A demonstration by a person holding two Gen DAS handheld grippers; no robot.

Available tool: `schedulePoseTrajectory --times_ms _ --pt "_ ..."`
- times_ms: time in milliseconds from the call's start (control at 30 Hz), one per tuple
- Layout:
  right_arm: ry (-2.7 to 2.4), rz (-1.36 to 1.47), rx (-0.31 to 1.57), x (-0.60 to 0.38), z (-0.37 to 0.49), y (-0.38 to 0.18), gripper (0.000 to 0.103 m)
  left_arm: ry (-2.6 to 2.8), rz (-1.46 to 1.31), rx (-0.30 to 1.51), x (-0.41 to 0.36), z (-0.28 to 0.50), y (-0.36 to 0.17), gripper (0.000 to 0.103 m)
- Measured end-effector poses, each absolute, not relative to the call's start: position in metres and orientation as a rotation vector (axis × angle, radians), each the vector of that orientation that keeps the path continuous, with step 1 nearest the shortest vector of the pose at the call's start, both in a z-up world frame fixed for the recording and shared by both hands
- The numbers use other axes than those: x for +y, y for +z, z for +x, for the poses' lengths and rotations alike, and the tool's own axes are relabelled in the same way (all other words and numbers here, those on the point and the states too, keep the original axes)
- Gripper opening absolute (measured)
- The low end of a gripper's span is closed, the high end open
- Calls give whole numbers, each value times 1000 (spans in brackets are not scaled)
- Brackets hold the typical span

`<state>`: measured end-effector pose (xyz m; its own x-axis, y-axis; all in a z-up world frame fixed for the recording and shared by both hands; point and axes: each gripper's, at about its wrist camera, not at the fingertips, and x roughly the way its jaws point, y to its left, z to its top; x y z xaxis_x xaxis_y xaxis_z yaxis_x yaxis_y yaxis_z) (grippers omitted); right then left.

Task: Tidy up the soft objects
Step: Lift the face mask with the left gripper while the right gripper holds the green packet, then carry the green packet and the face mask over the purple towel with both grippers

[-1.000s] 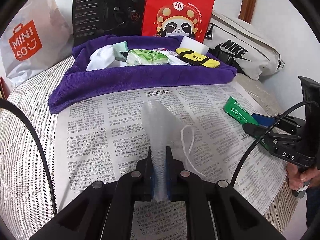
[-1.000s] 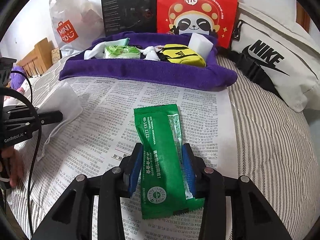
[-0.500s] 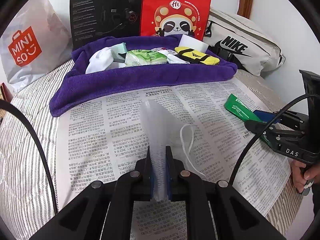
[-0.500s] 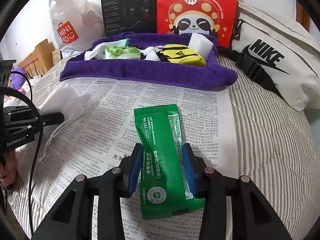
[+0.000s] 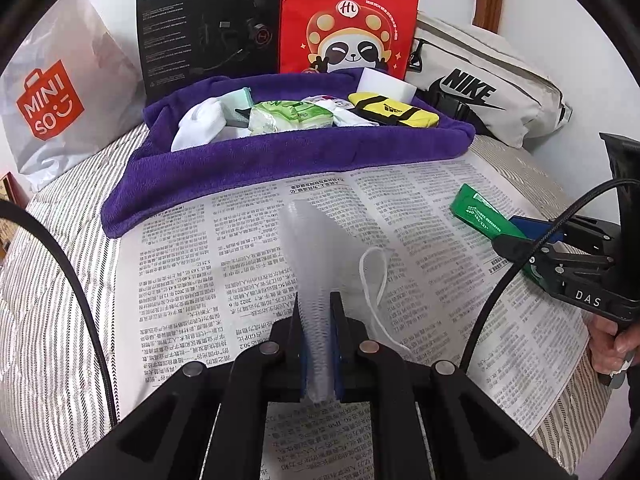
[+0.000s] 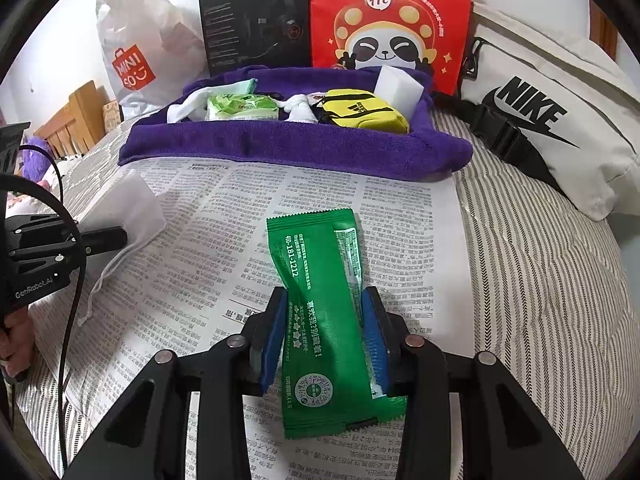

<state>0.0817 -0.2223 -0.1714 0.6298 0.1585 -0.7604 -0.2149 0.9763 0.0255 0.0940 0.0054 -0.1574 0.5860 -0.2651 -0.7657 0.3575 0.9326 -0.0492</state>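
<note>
My left gripper (image 5: 318,340) is shut on the edge of a folded white face mask (image 5: 316,248), whose ear loop (image 5: 374,280) trails on the newspaper. In the right wrist view the mask (image 6: 124,208) sits at the far left. The jaws of my right gripper (image 6: 324,332) are closing on a green packet (image 6: 320,280); the blue pads press its long edges and it buckles slightly. The packet (image 5: 476,212) also shows at the right of the left wrist view. Behind lies a purple towel (image 6: 280,148) bunched into a nest, holding a white sock (image 5: 198,124), a green tissue pack (image 6: 240,106), a yellow pouch (image 6: 362,112) and a white sponge (image 6: 398,88).
Newspaper (image 5: 400,200) covers the striped bed (image 6: 540,280). Along the wall stand a Miniso bag (image 5: 52,96), a black box (image 5: 208,28) and a red panda bag (image 6: 390,20). A white Nike bag (image 6: 540,116) lies at the right. A hand (image 5: 612,340) grips the right tool.
The right jaws have narrowed onto the green packet, which now bows between the pads. The left gripper and mask have stayed as they were.
</note>
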Motion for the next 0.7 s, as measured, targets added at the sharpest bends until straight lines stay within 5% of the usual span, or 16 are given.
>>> schedulePoseTrajectory --times_ms 700 --pt "202 -64 859 -222 77 -166 20 -374 65 901 12 96 -155 7"
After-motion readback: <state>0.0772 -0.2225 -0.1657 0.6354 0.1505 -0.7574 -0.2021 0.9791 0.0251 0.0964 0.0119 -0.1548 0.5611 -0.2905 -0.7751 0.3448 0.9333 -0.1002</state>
